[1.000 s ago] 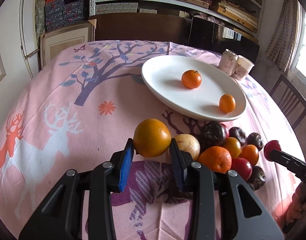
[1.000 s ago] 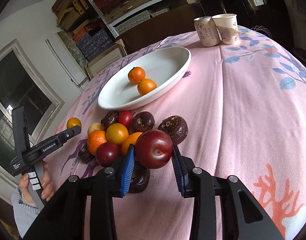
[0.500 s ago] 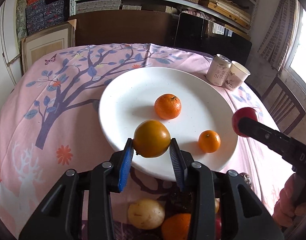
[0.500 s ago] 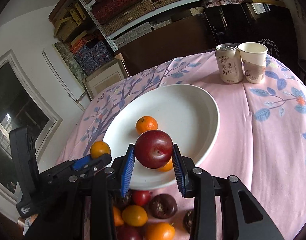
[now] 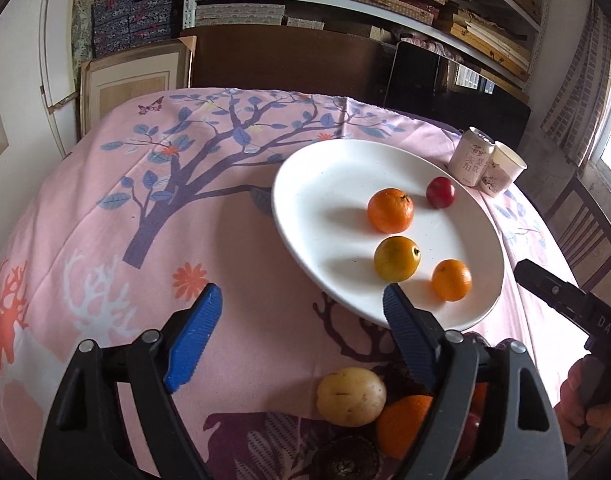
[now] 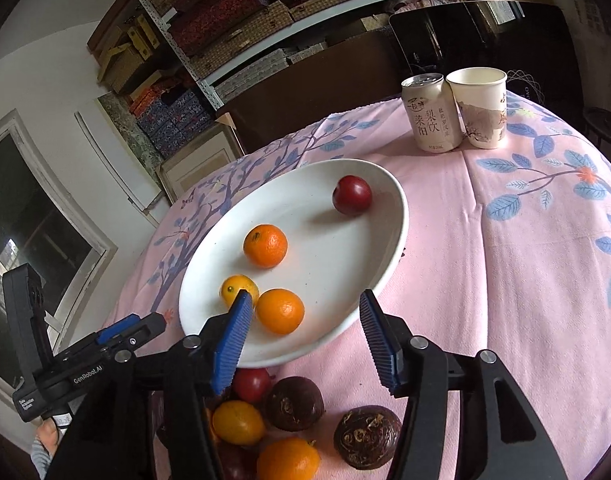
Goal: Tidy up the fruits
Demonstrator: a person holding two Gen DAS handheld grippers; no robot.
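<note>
- Pink cloth covers the table (image 5: 233, 240) under both our tongs.
- Ahead of them, the white plate (image 6: 305, 200) holds a red plum (image 6: 352, 195), two oranges and a yellow-orange fruit (image 5: 396, 259).
- Our left tongs (image 5: 301, 312) are spread wide with nothing between the pads; our right tongs (image 6: 303, 316) likewise.
- Beneath the tongs, the fruit pile (image 6: 265, 420) is partly hidden by their frames, so we cannot count it.
</note>
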